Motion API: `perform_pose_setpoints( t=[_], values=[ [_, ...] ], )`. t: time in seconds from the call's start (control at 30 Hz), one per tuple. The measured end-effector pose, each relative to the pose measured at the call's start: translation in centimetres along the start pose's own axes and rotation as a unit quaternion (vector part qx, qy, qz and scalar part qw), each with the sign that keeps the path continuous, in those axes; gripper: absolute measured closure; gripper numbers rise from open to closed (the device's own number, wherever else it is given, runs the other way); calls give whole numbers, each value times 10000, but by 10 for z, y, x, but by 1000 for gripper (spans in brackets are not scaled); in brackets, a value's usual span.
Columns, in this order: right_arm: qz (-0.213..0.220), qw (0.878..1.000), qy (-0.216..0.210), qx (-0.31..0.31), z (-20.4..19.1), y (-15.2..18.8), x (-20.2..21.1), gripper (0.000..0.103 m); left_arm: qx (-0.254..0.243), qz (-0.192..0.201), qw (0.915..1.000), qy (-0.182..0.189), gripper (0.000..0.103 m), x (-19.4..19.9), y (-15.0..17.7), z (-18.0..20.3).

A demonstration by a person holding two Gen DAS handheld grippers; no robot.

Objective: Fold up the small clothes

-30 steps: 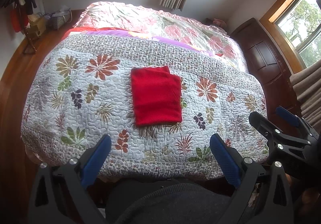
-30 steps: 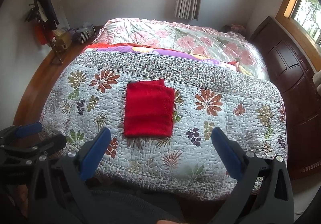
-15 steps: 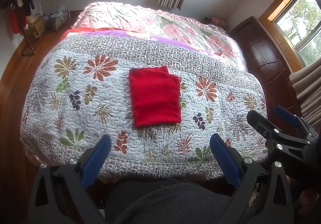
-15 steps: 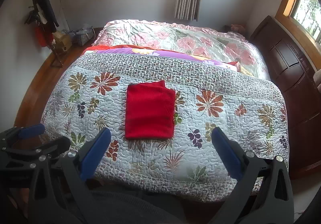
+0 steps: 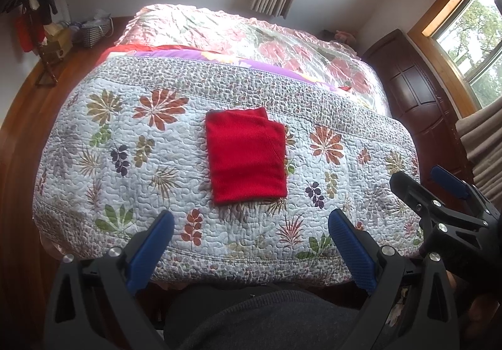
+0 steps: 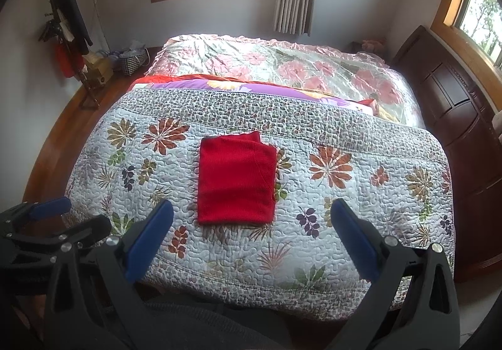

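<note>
Unmoved since earlier frames: folded red knit garment, flat on floral quilted bedspread, mid-bed. Left tool and right tool: both wide, empty, held back. Folding apparently finished.

Left hand-held gripper and right hand-held gripper both gape, empty.

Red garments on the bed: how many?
1. A folded red garment lies flat mid-quilt, ahead of both open claws, left claw, right claw. Any under the covers wouldn't show.
</note>
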State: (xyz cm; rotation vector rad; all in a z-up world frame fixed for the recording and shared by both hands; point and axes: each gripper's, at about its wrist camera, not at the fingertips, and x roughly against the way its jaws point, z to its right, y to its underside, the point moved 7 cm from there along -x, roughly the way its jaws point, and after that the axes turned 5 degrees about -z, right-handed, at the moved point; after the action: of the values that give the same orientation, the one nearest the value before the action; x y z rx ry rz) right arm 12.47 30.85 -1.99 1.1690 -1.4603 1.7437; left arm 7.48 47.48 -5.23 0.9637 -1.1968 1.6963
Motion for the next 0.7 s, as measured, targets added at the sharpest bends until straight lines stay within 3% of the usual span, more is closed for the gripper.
perform_pose_setpoints(
  t=[0.7],
  values=[
    [-38, 9999, 93, -89, 6, -14, -14, 3, -207, -168, 9996, 43, 4, -18, -21, 2]
  ],
)
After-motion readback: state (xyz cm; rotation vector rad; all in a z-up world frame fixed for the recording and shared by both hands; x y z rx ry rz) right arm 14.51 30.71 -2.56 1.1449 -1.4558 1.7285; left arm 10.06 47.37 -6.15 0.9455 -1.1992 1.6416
